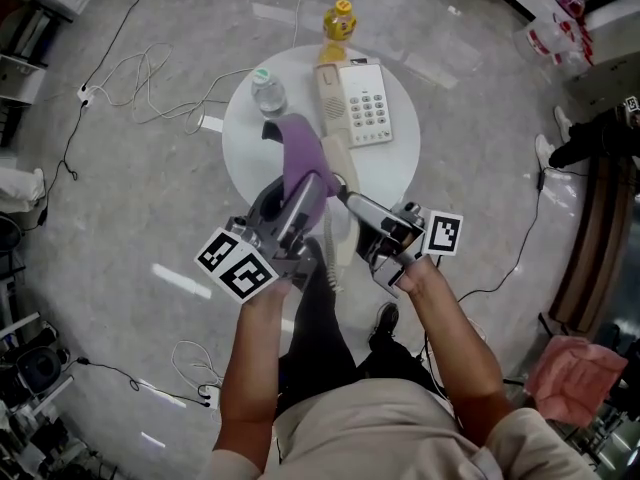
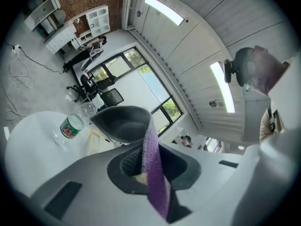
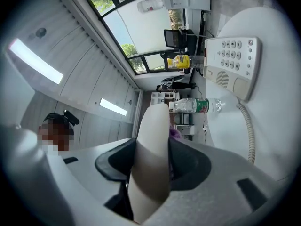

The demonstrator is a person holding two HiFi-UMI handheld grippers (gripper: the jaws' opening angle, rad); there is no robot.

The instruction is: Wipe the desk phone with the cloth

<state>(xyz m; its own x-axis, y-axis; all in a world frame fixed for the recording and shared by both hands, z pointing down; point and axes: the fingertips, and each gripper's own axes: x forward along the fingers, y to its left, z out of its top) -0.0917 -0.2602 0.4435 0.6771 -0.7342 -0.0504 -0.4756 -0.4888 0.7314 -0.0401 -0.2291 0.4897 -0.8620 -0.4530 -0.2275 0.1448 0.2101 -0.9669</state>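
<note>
A cream desk phone base (image 1: 366,103) lies on the round white table (image 1: 395,173), and its keypad also shows in the right gripper view (image 3: 233,60). My right gripper (image 1: 347,200) is shut on the cream handset (image 1: 340,173) and holds it off the base above the table's near edge. Up close the handset (image 3: 153,164) fills the gap between the dark jaws, and the coiled cord (image 3: 247,135) runs back to the base. My left gripper (image 1: 305,190) is shut on a purple cloth (image 1: 300,153), which lies against the handset's upper end. The cloth (image 2: 153,168) hangs as a strip between the jaws.
A clear water bottle (image 1: 268,90) with a green label stands on the table's left side. A yellow bottle (image 1: 340,20) stands at the far rim. White cables (image 1: 140,78) trail over the grey floor at left. A person's shoe (image 1: 545,153) is at the right.
</note>
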